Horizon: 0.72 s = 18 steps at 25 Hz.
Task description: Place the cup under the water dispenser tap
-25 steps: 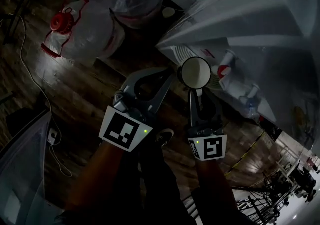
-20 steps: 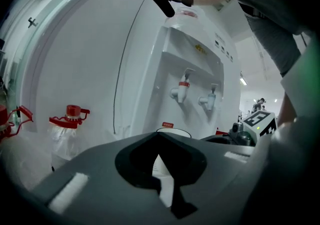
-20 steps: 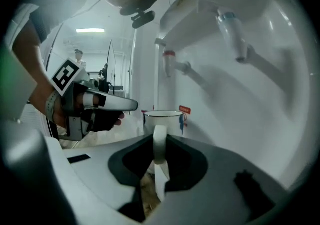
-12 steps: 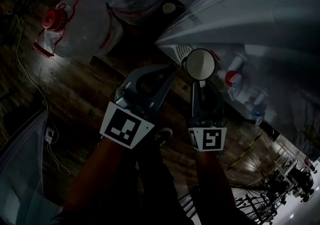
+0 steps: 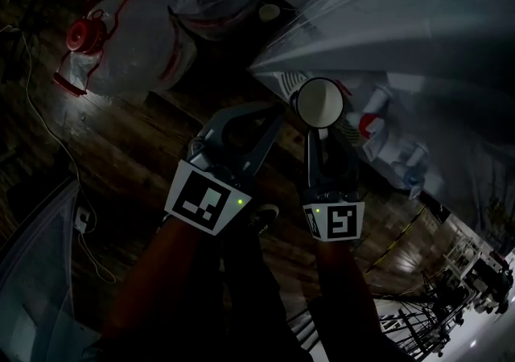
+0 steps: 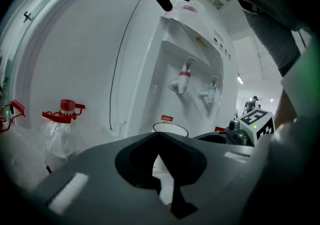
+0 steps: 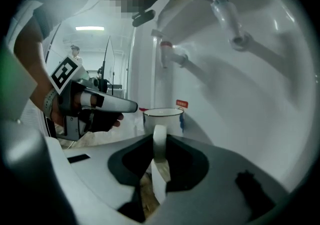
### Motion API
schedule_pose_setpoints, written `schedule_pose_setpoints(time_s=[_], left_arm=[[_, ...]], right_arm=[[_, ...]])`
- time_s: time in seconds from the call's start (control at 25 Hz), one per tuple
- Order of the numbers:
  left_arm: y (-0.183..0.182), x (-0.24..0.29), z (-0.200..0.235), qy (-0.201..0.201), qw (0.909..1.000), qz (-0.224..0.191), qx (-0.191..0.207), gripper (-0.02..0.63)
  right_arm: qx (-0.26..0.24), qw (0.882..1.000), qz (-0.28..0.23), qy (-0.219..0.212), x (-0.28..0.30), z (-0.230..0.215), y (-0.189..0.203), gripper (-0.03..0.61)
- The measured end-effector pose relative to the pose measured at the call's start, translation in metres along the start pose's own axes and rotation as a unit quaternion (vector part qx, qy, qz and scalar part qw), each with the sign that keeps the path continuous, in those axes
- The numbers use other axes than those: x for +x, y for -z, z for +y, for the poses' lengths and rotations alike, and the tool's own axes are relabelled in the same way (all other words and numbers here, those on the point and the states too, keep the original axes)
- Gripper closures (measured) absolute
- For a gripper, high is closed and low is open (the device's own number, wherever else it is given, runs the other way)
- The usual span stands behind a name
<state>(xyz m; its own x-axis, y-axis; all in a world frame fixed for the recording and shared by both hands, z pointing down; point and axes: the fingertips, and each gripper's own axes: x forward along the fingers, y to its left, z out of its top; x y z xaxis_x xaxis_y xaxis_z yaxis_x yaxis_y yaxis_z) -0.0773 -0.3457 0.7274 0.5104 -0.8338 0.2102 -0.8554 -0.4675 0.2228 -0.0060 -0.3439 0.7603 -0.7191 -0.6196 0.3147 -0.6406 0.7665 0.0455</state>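
Two grippers are in close at the water dispenser (image 6: 165, 84), and it's tight. The right gripper (image 5: 321, 137) has its fingers clamped on the white handle (image 7: 159, 145) of the cup (image 5: 320, 103). They have just eased a shade apart, with the handle still between them. The cup stands upright against the dispenser's white front, below the red tap (image 6: 183, 76), with the blue tap (image 6: 210, 90) further along. Whether its base rests on anything, I can't see. The left gripper (image 5: 272, 113) hangs just beside the cup, fingers pinched together on nothing. So the cup is boxed in by the dispenser wall behind, the taps overhead and a gripper at its flank. The open room lies away from the dispenser. There is bare wooden floor (image 5: 121, 151) with a thin cable (image 5: 48, 123) trailing across it, and big red-capped water bottles (image 5: 121, 47) well apart. Against a second ago, the cup and both grippers have shifted only slightly along the dispenser front, and since half a second ago there's hardly a twitch.
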Motion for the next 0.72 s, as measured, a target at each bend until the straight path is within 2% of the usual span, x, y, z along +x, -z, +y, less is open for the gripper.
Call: schedule_pose_setpoints(time_s=[0.32, 0.6, 0.72], left_arm=[[0.002, 0.002, -0.003, 0.001, 1.0000, 0.005, -0.007, 0.606], [0.003, 0.001, -0.006, 0.003, 0.9999, 0.011, -0.008, 0.606], [0.005, 0.001, -0.008, 0.004, 0.9998, 0.014, -0.011, 0.606]], right_arm=[[-0.003, 1.000, 0.012, -0.019, 0.000, 0.010, -0.001, 0.432], [0.017, 1.000, 0.009, 0.010, -0.003, -0.006, -0.006, 0.396], [0.014, 1.000, 0.009, 0.010, -0.004, -0.008, -0.010, 0.387]])
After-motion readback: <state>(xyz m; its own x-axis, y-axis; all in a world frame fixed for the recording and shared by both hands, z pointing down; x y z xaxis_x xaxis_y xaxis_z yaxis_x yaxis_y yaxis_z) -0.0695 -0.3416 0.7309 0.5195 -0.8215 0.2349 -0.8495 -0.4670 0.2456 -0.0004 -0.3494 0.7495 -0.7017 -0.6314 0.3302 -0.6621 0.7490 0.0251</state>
